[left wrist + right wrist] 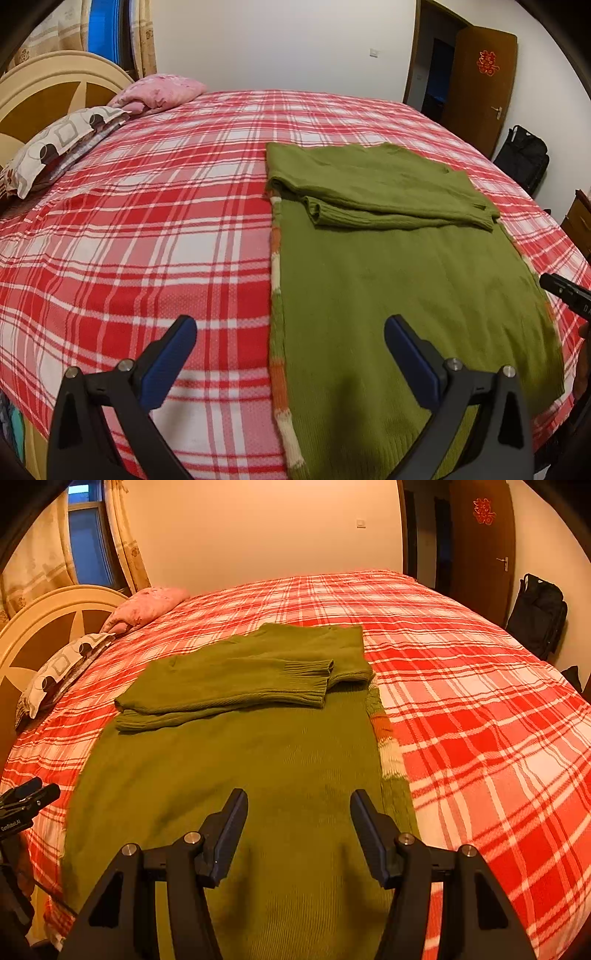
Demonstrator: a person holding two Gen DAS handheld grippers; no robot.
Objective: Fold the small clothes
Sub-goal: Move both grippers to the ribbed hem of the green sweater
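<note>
A green knit sweater lies flat on the red plaid bed, its sleeves folded across the upper body; an orange and white striped edge shows along its left side. It also shows in the right wrist view with the sleeves stacked. My left gripper is open and empty above the sweater's lower left edge. My right gripper is open and empty above the sweater's lower right part. The right gripper's tip shows at the right edge of the left view; the left gripper shows at the left of the right view.
The red and white plaid bedspread covers the bed. Pillows and a pink cushion lie by the headboard at far left. A brown door and a black bag stand at the far right.
</note>
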